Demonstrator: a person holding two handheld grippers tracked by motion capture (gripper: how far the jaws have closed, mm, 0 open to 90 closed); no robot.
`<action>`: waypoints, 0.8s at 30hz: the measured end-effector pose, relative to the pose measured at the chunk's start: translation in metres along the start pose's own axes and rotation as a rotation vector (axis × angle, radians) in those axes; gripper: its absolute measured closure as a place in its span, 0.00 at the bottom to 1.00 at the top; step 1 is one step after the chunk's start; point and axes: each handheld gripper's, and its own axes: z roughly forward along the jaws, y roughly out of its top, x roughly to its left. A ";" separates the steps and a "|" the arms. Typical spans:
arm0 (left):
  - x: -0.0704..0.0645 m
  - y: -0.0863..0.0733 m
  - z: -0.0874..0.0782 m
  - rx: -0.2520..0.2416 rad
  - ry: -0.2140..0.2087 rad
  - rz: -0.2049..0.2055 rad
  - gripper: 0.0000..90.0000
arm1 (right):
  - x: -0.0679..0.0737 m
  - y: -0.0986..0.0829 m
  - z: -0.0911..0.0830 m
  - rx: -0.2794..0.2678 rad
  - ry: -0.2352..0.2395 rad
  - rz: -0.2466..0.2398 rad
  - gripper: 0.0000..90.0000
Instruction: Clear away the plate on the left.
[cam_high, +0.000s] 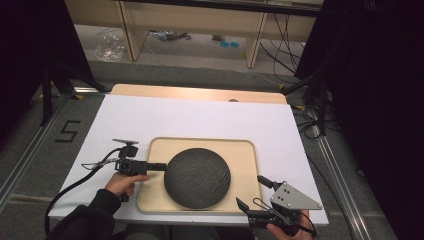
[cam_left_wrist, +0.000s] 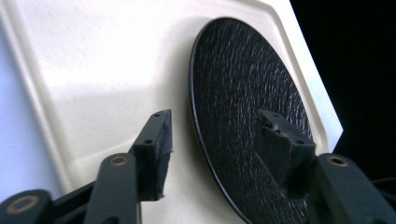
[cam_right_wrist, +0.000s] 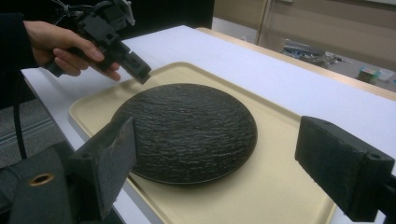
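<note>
I hold my left gripper (cam_high: 159, 166) level at the left edge of the dark round plate (cam_high: 197, 177), which lies flat in the pale tray (cam_high: 247, 150) on the white worktop (cam_high: 200, 115). In the left gripper view the jaws stand parted, one over the bare tray floor and one over the textured top of the plate, with the rim between them; nothing is clamped yet. I judge that this side-on approach is chosen because the plate sits low and flat, so the raised rim is the only part a two-jaw gripper can pinch. My right gripper (cam_high: 255, 192) waits near the front right corner of the tray, apart from the plate. In the right gripper view its jaws are wide apart and empty, aimed across the plate toward my left hand (cam_right_wrist: 60, 44). I judge that it is kept back to leave the tray clear, ready to steady the tray or take the opposite rim. The plate is centred, near the front wall of the tray.
</note>
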 end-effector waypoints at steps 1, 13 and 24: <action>0.000 0.001 -0.001 -0.004 0.005 -0.004 0.48 | 0.000 0.000 -0.001 -0.001 0.001 -0.001 0.16; -0.010 0.001 -0.021 -0.075 0.013 0.052 0.39 | 0.001 0.002 0.002 -0.004 0.012 -0.007 0.16; -0.015 0.001 -0.047 -0.165 0.014 0.129 0.35 | 0.003 0.001 -0.003 -0.003 -0.004 -0.005 0.16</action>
